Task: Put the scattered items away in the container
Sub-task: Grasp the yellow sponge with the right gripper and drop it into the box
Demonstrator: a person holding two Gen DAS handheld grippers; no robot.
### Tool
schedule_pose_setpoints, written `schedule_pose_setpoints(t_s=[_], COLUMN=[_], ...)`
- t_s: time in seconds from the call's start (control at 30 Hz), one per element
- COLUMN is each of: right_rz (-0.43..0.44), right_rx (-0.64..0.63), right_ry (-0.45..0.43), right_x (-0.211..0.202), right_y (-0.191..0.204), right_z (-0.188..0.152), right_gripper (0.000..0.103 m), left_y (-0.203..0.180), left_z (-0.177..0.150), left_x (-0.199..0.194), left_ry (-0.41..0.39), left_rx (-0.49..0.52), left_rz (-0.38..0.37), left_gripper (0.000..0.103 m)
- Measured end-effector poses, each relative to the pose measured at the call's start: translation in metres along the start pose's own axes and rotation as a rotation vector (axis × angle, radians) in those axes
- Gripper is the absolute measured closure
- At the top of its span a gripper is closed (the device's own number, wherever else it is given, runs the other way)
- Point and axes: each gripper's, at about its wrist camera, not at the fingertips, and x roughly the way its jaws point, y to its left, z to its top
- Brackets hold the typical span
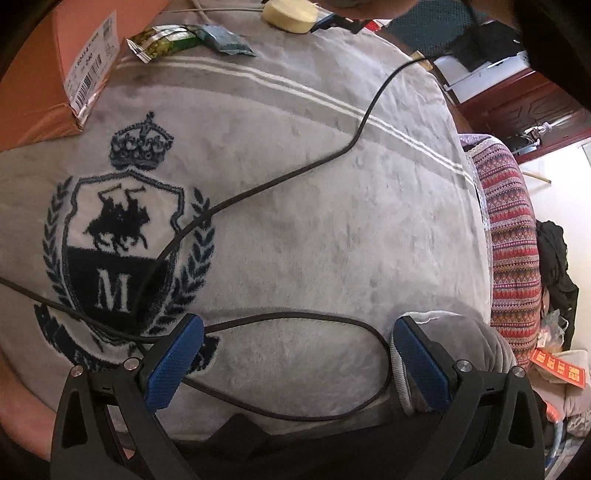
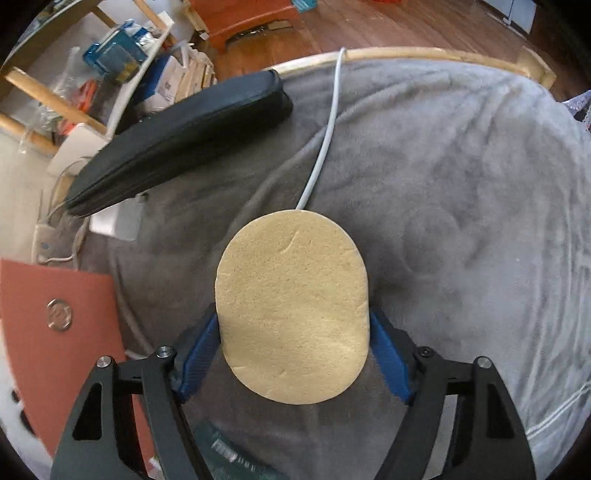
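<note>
My right gripper (image 2: 293, 354) is shut on a tan oval sponge (image 2: 293, 306), with the blue pads (image 2: 201, 354) pressing both its sides, above the grey blanket (image 2: 461, 221). The same sponge (image 1: 290, 14) shows far off in the left wrist view, with the right gripper's blue tip beside it. Next to it lie a green snack packet (image 1: 162, 44) and a teal packet (image 1: 225, 40). An orange cardboard box (image 1: 55, 74) stands at the far left; its edge (image 2: 55, 332) also shows in the right wrist view. My left gripper (image 1: 295, 354) is open and empty over the blanket.
A black cable (image 1: 280, 177) runs across the blanket's crest and loops between the left fingers. A black zip case (image 2: 177, 136) and a white cable (image 2: 325, 136) lie beyond the sponge. A patterned cushion (image 1: 513, 251) sits at the right edge. Floor clutter lies beyond the bed.
</note>
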Motion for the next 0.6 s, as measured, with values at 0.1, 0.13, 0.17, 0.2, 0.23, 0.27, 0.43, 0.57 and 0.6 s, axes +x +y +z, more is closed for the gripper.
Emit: schedule_pose_setpoints(t_s=[0.1,0.13,0.17,0.2,0.23,0.27,0.43,0.57,0.6], right_rz=[0.036,0.059,0.079,0.105,0.130,0.152,0.380,0.429,0.420], right_rx=[-0.035,-0.051,-0.068,-0.096,-0.130,-0.163,-0.323,-0.402,-0.423], right_ry=[-0.026,-0.036,-0.048,-0.061,-0.077,-0.094,-0.146,-0.229,-0.226], right_x=[-0.040,-0.058,-0.076,-0.098,-0.119,-0.139,-0.224,-0.263,-0.265], right_y=[0.011,0.018,0.028,0.041,0.058,0.075,0.179,0.227,0.232], right_z=[-0.006,-0.008,-0.010,-0.013,-0.016,-0.021,-0.053,-0.077,-0.080], right_gripper=[0.027,0.027,0.027,0.027,0.027,0.027,0.017,0.003,0.006], left_y=[-0.001,-0.001,-0.002,-0.002,-0.002,-0.002,-0.003,-0.002,-0.001], left_z=[-0.002,-0.002,-0.003,-0.004,-0.004,-0.005,-0.007,-0.008,-0.008], left_x=[-0.005,-0.007,-0.009,-0.010,-0.011,-0.013,-0.019,-0.021,-0.021], left_ry=[-0.009,-0.015,-0.022,-0.027,-0.033,-0.038,-0.065,-0.073,-0.073], left_rx=[0.002,0.005,0.010,0.012,0.014,0.016,0.034,0.033,0.031], left_rz=[-0.010,-0.009,-0.005,-0.002,0.000,0.003,0.020,0.030,0.030], left_gripper=[0.000,0.000,0.000,0.000,0.000,0.000,0.000,0.000,0.000])
